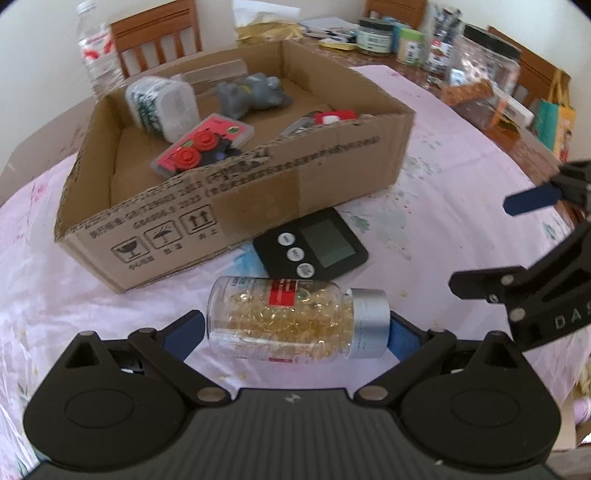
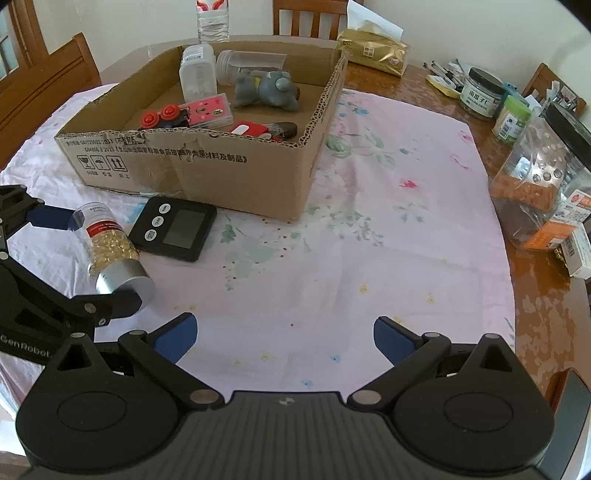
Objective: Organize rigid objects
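A clear capsule bottle (image 1: 295,321) with a silver cap lies on its side on the pink tablecloth, between the blue pads of my left gripper (image 1: 295,332); the pads sit at its base and cap ends. It also shows in the right wrist view (image 2: 110,247). A black digital timer (image 1: 314,247) lies just beyond it, also in the right wrist view (image 2: 173,229). The cardboard box (image 1: 258,192) holds a grey toy (image 1: 251,96), a white bottle, a pink case and red pieces. My right gripper (image 2: 284,339) is open and empty over bare cloth.
Jars, a green tin and a clear tub (image 2: 543,184) crowd the table's right edge. A gold tissue pack (image 2: 373,51) and a water bottle (image 2: 212,18) stand behind the box. Wooden chairs ring the table.
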The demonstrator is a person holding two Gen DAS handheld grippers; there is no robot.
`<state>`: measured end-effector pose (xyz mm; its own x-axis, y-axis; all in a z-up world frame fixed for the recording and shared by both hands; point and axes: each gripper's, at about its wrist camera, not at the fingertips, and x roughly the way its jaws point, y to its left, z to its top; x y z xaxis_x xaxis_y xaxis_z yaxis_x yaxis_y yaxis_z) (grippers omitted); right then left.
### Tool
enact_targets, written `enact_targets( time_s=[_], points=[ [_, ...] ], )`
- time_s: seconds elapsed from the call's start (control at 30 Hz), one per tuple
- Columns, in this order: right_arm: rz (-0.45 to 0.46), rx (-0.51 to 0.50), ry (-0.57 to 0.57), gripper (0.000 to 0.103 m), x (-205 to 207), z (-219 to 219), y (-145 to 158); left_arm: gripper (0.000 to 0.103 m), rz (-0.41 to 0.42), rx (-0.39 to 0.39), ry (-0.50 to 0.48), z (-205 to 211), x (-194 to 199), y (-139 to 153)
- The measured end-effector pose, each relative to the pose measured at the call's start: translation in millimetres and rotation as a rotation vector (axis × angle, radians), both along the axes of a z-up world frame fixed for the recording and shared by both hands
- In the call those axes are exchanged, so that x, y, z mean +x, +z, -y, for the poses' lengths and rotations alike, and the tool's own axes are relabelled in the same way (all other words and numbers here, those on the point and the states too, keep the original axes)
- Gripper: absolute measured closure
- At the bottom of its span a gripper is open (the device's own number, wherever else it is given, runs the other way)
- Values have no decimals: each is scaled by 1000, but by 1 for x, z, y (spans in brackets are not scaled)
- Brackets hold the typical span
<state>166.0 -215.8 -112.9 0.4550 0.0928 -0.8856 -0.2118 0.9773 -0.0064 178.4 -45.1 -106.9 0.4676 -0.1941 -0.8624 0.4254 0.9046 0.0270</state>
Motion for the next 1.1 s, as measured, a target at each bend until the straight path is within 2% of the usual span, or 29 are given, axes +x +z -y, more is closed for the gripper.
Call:
enact_targets(
  time_s=[0.43, 0.63, 0.9, 1.1],
  points=[
    [-18, 22, 50, 0, 16, -26, -8, 2, 12, 9, 244, -65, 21, 1],
    [-32, 84, 36, 0, 31, -42, -16, 2, 18, -3, 214, -76, 20, 1],
    [1, 124, 16, 0, 47, -69, -20, 2, 10, -2, 157, -82, 13, -6],
    [11, 81, 11, 0, 58, -91, -26, 2, -13, -10, 153, -86, 11, -15]
  ],
)
